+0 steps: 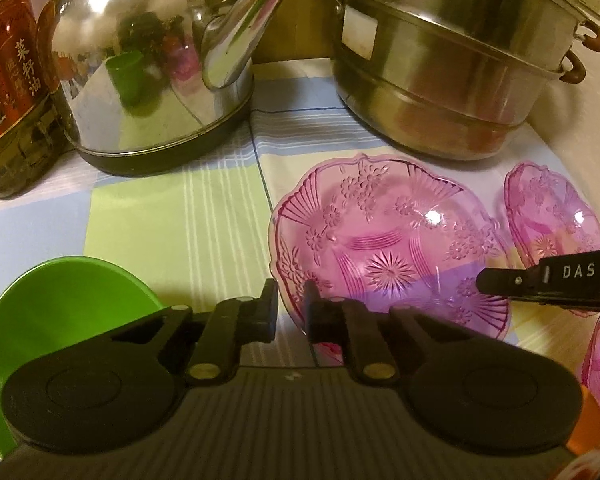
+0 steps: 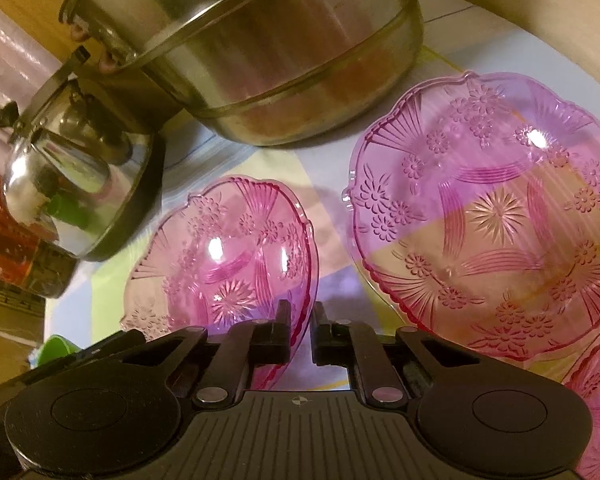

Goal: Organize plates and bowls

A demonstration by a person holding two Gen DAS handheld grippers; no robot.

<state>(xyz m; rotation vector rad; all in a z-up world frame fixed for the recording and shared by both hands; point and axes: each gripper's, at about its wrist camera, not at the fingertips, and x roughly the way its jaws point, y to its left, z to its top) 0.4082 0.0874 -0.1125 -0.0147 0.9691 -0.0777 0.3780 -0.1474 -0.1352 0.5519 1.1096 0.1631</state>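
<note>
Left wrist view: pink glass bowl (image 1: 388,236), pressed flower pattern, upright on the checked tablecloth (image 1: 172,216), straight ahead of the left gripper (image 1: 290,308). Fingers narrowly parted, straddling the bowl's near rim; whether they touch it cannot be told. Second pink bowl (image 1: 552,216), same pattern, just beside the first to its right, partly covered by the right gripper (image 1: 496,280). Green bowl (image 1: 60,312) at near left, beside the left gripper's body. Steel steamer pot (image 1: 452,76) behind the pink bowls; steel kettle (image 1: 148,64) to its left; oil bottle (image 1: 12,80) at far left.

Right wrist view: right gripper (image 2: 301,332), fingers narrowly parted, nothing between them, over the gap between the two pink bowls.
</note>
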